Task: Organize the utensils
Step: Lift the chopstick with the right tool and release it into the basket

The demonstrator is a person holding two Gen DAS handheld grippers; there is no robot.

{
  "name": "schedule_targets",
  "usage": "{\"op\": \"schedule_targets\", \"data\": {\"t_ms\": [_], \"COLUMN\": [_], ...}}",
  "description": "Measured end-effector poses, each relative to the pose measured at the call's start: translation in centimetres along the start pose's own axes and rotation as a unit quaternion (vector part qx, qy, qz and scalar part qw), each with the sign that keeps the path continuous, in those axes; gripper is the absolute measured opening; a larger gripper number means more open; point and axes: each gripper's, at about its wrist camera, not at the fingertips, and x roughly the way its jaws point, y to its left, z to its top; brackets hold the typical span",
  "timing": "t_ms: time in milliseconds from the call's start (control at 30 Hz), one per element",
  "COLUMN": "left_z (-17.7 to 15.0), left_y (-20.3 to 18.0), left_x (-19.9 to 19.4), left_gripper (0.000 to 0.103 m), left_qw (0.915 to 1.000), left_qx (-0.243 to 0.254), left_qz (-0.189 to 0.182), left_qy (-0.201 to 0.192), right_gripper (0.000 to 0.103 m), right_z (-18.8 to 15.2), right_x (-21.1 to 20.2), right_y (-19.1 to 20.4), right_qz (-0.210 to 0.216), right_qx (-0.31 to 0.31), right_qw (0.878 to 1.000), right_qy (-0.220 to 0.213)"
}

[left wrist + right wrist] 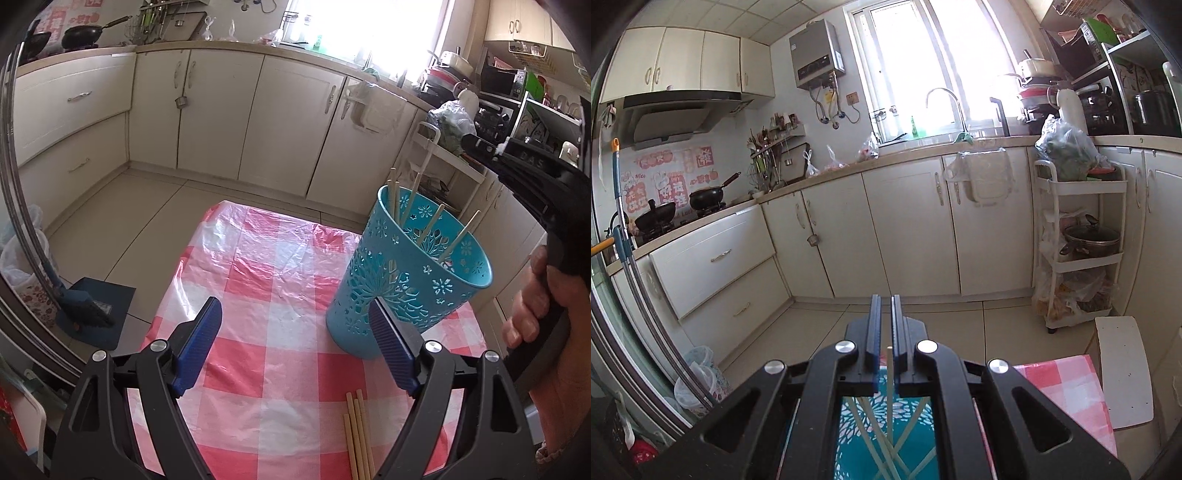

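The left claw (295,332) is hanging released over the checked table (258,280), touching nothing. The right claw (885,332) is clenching one chopstick (888,384) above the teal holder (413,273), while more chopsticks (357,435) are lying on the table's near edge.

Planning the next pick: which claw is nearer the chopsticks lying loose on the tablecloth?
Left. The left claw hangs open just above the loose chopsticks; the right claw is over the blue holder, farther back.

Both wrist views kitchenward — shared blue holder (410,273) close.
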Motion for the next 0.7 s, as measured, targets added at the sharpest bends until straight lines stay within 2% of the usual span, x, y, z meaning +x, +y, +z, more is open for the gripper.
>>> {"op": "schedule_targets", "data": {"t_ms": [133, 200, 267, 400, 500, 600, 700], "left_z": [0.0, -0.2, -0.5, -1.0, -1.4, -2.3, -3.3], "left_y": [0.1, 0.2, 0.2, 0.4, 0.0, -0.2, 0.4], "left_x": [-0.2, -0.2, -0.3, -1.1, -2.1, -3.3, -3.8], "left_gripper": [0.079, 0.079, 0.079, 0.079, 0.08, 0.083, 0.083], "left_qw": [0.9999, 0.9997, 0.9993, 0.9981, 0.9966, 0.9954, 0.9964], "left_qx": [0.0, 0.003, 0.007, 0.013, 0.032, 0.044, 0.034], "left_qz": [0.013, 0.023, 0.035, 0.057, 0.068, 0.076, 0.073], "left_qy": [-0.006, -0.007, -0.011, -0.019, -0.032, -0.039, -0.027], "right_gripper": [0.028, 0.035, 0.052, 0.056, 0.056, 0.056, 0.056], "right_z": [-0.7, -1.3, -2.5, -6.6, -9.9, -11.5, -11.7], "right_x": [-4.5, -6.8, -9.6, -12.4, -11.7, -10.1, -9.1], "right_y": [0.1, -0.1, -0.7, -2.8, -4.9, -6.2, -5.0], "right_qz": [0.005, 0.001, -0.016, -0.062, -0.093, -0.089, -0.077], "right_qx": [-0.015, -0.027, -0.035, -0.041, -0.011, 0.042, 0.019], "right_qw": [1.0, 0.999, 0.999, 0.997, 0.995, 0.99, 0.991], "right_qy": [-0.016, -0.024, -0.033, -0.008, 0.046, 0.097, 0.11]}}
